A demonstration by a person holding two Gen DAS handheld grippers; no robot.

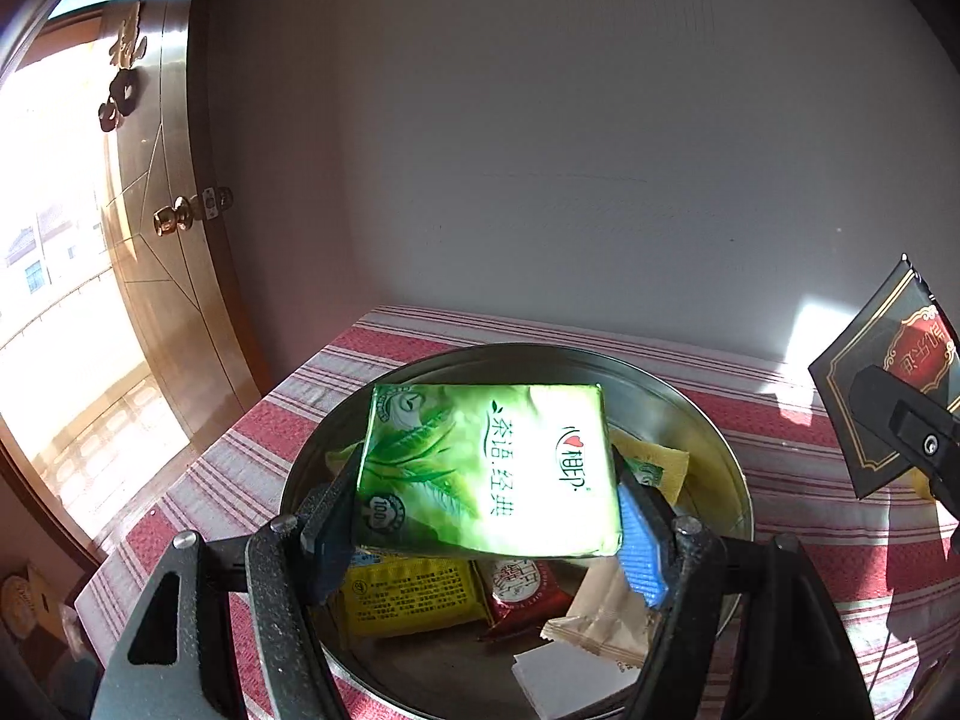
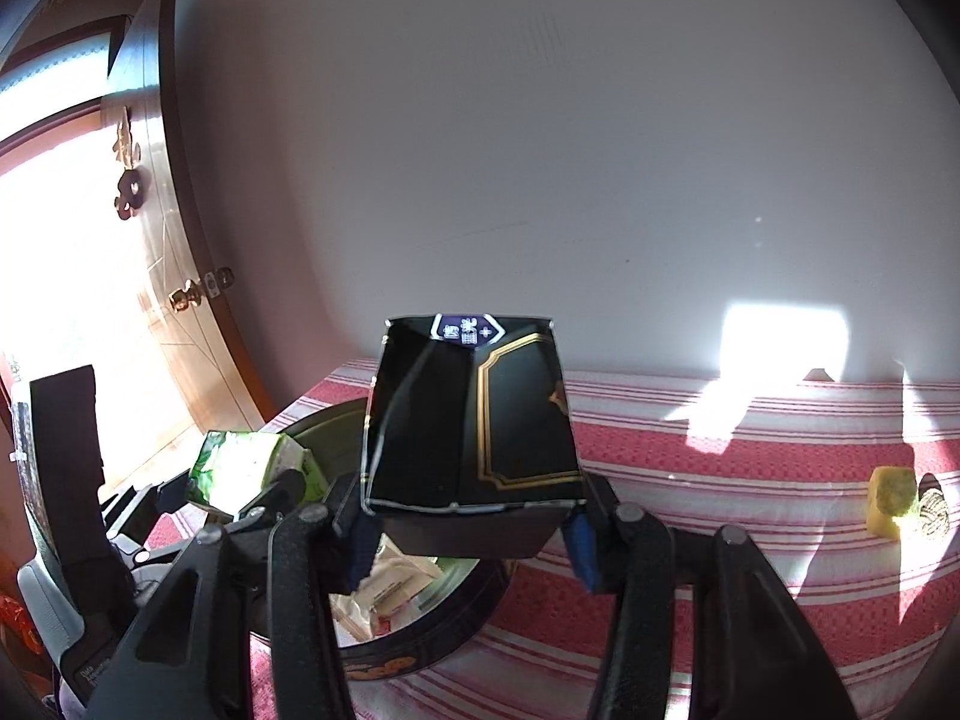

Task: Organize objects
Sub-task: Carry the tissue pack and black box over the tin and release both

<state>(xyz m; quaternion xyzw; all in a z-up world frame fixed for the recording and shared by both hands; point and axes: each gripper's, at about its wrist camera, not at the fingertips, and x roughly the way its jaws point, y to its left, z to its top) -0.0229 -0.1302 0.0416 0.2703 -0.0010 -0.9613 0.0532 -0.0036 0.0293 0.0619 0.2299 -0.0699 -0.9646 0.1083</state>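
So two things are being carried at once here. The green tissue pack (image 1: 489,471) is being clamped by its short sides in the left claw (image 1: 486,516), with the printed face being kept up and the pack being held above the round metal tin (image 1: 708,432), not resting in it. That tin is sitting near the desk's left edge, toward the back corner by the door (image 1: 162,192), and it's already being used as the catch-all: a yellow packet (image 1: 408,597), a red packet (image 1: 522,591) and a beige wrapper (image 1: 600,618) are lying in it. The side grip is probably being used so the soft pack can be dropped flat on top of the rest without the fingers being buried in the pile.

The black box with gold trim (image 2: 474,420) is being gripped by the right claw (image 2: 471,531), jaws clenched on its lower sides, and it's being held up over the tin's right rim, likely queued for the same tin or for a spot just beside it.

Over near the right edge of the striped desk (image 2: 690,480), a yellow block (image 2: 891,501) is being left alone for now, with something brownish next to it that's too small to be identified.
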